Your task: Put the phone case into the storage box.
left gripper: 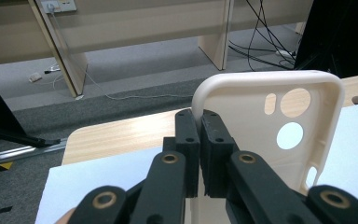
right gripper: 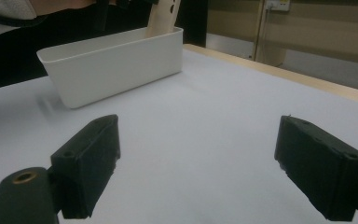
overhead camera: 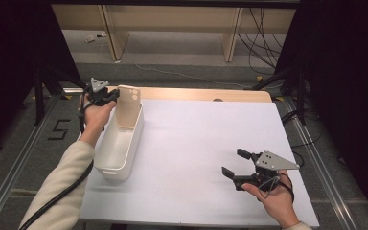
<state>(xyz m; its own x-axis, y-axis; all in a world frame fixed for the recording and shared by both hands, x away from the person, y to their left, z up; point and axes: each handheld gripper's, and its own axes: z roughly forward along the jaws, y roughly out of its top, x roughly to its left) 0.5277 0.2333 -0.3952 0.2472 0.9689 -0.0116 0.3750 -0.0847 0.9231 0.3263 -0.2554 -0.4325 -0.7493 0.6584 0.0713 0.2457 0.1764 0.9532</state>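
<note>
You are pinching a cream phone case (left gripper: 265, 140) by its thin side wall, right at a rounded corner, with the jaws of your left gripper (overhead camera: 106, 97) pressed together on it. The case is standing upright over the far end of a white bin (overhead camera: 120, 143), its lower end reaching down inside the bin; whether it is touching the bottom is hidden.

The hold is looking risky: the jaws are biting only a narrow strip of flexible rim near the corner, so the case could be swinging about that pinch or slipping out if you are tilting your wrist. Because it is standing tall, it may tip against the bin's wall or catch on the rim rather than settle flat when you let go. Pushing it sideways could also shove the light bin across the table.

Your right gripper (overhead camera: 238, 168) is hovering well apart from the bin, jaws spread wide with nothing between them.

Beneath the jaws a white sheet (overhead camera: 206, 158) is covering a pale wooden table (overhead camera: 206, 94). Beyond the jaws, grey carpet (overhead camera: 172, 72), wooden desk legs (overhead camera: 232, 38) and loose cables (overhead camera: 261, 43) are lying in a dim room.
</note>
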